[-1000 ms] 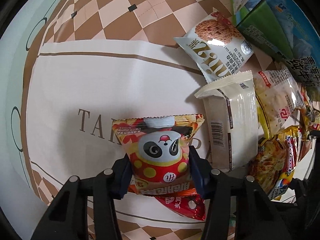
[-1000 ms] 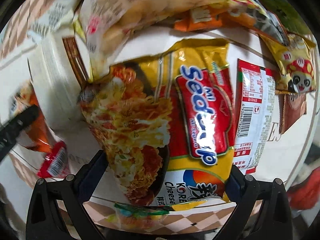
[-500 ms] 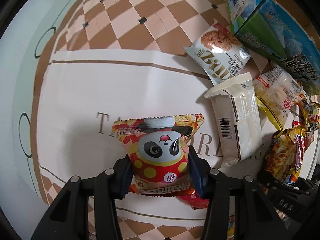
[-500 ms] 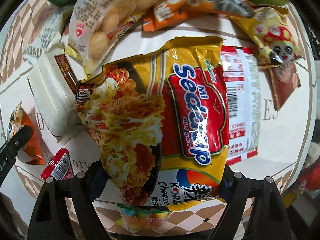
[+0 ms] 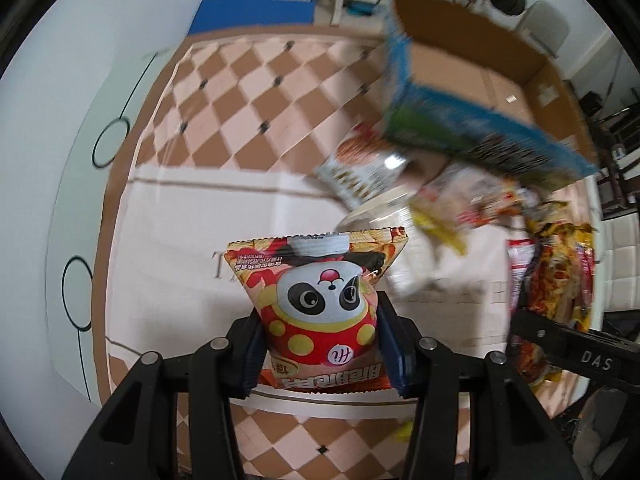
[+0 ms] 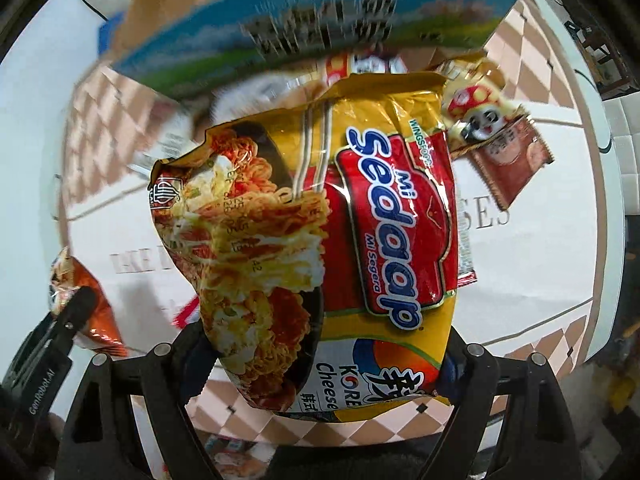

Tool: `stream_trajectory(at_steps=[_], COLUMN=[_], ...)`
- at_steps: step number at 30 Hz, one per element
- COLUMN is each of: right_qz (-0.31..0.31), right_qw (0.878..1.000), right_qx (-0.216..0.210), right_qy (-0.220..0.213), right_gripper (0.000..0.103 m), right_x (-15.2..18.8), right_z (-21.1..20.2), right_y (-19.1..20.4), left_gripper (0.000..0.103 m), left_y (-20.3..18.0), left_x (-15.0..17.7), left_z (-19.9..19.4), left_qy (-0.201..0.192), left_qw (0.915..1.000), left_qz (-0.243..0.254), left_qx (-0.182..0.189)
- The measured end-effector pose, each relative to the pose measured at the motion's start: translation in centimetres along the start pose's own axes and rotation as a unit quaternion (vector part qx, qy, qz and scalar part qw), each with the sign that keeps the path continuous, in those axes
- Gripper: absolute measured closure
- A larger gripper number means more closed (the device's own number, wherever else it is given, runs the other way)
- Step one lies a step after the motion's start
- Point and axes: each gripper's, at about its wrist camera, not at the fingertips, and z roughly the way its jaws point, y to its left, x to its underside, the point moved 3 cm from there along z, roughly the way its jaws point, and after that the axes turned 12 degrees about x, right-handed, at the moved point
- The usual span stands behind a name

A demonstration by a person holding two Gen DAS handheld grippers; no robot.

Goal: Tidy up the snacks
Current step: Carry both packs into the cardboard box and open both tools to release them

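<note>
My left gripper (image 5: 320, 344) is shut on a panda snack packet (image 5: 320, 300), held above the white table runner (image 5: 180, 240). My right gripper (image 6: 320, 360) is shut on a yellow Mi Sedaap noodle packet (image 6: 320, 240), lifted off the table; this packet also shows at the right of the left wrist view (image 5: 560, 280). An open cardboard box (image 5: 472, 92) with blue and green printed sides stands at the back right, and it shows in the right wrist view (image 6: 312, 28) behind the noodle packet. The panda packet also appears at the left edge of the right wrist view (image 6: 80, 304).
More snacks lie below the box: a cookie packet (image 5: 360, 168), a white packet (image 5: 392, 232) and several blurred ones. In the right wrist view a mushroom-panda packet (image 6: 476, 116) and a brown packet (image 6: 512, 160) lie on the runner. The checkered tablecloth (image 5: 260, 92) stretches back left.
Both grippers have risen and tilted up with their packets. The box's open top has come into view, and the snacks on the table look smaller and farther.
</note>
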Motion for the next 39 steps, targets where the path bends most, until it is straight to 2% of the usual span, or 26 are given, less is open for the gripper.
stream_trajectory(at_steps=[5,8,13,17,20,26,28,34,39], right_qz=[-0.001,-0.003,-0.009,-0.011,-0.009,-0.006,-0.014,-0.025,-0.044], right_qw=[0.999,0.997,0.994,0.992,0.993,0.996,0.996,0.999,0.999], right_qx=[-0.043,-0.066,-0.093,-0.086,-0.081,-0.063,-0.06,-0.036,-0.027], right_qy=[-0.019,-0.036,-0.064,-0.087,-0.09,-0.07,-0.058,-0.021,0.007], right_gripper=[0.014,0.014,0.014,0.014,0.014,0.014,0.014,0.014,0.014], right_x=[-0.4,-0.5,-4.3,-9.1,-13.8,-22.6,-24.6,-29.8,-32.5], right_z=[-3.3,-5.7,-9.8,-10.8,-10.0,-5.0,-2.3,3.2,4.9], right_y=[-2.2,-4.2,-6.6,-8.3,-9.4,-9.8,-10.0,-9.7,-8.3], left_gripper=[0.057,0.057,0.057,0.057,0.057,0.057,0.057,0.057,0.056], left_y=[-4.9,-7.8,-11.5,-13.6,-14.6,-14.8,-14.8,-14.7,-14.9], left_x=[-3.0,-5.9,-11.6,-17.3,-21.5,-28.8,-30.5,-32.9,-32.8], left_z=[-2.4,-4.1,-5.0,-3.0,-0.5,7.3,10.0,17.1,19.6], left_qy=[-0.026,-0.038,-0.045,-0.033,-0.016,0.035,0.057,0.12,0.144], left_qw=[0.9988,0.9964,0.994,0.9935,0.9938,0.9931,0.9919,0.9882,0.9862], left_qz=[0.012,0.022,0.034,0.036,0.032,0.002,0.002,0.013,0.022], left_qx=[0.041,0.072,0.093,0.103,0.105,0.112,0.113,0.094,0.077])
